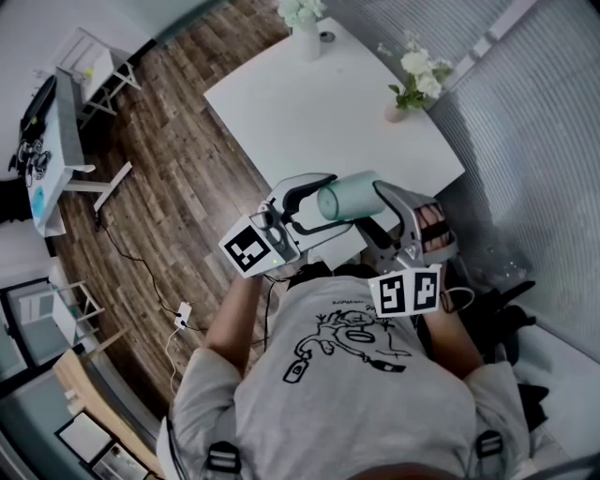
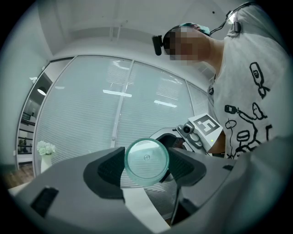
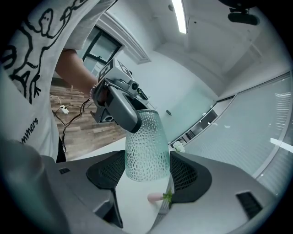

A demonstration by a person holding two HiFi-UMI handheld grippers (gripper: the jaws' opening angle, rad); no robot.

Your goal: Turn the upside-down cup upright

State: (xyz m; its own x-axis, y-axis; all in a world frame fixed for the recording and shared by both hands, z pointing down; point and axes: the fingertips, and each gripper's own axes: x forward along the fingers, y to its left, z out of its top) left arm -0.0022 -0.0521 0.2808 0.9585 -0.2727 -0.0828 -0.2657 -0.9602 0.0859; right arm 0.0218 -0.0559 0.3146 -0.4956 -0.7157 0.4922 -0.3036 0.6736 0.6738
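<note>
Your left gripper (image 1: 315, 208) is closed on the cup (image 1: 347, 199) at its narrow, closed end. In the left gripper view both pads of that gripper (image 2: 146, 168) bear on the sides of the cup (image 2: 146, 160), and the round base faces the camera. Your right gripper (image 1: 386, 212) is also on the cup, at the wide end. In the right gripper view the dimpled green wall of the cup (image 3: 146, 146) sits between the two ribbed pads of the gripper (image 3: 147, 176) and appears to touch both. One finger of the left gripper (image 3: 120, 107) lies across the narrow end above. The cup is off any surface and lies roughly on its side between the two grippers, in front of your chest and over the near edge of the white table (image 1: 309, 103). Two vases of flowers (image 1: 305, 28) (image 1: 412, 84) stand at the table's far side, well apart from the cup.
</note>
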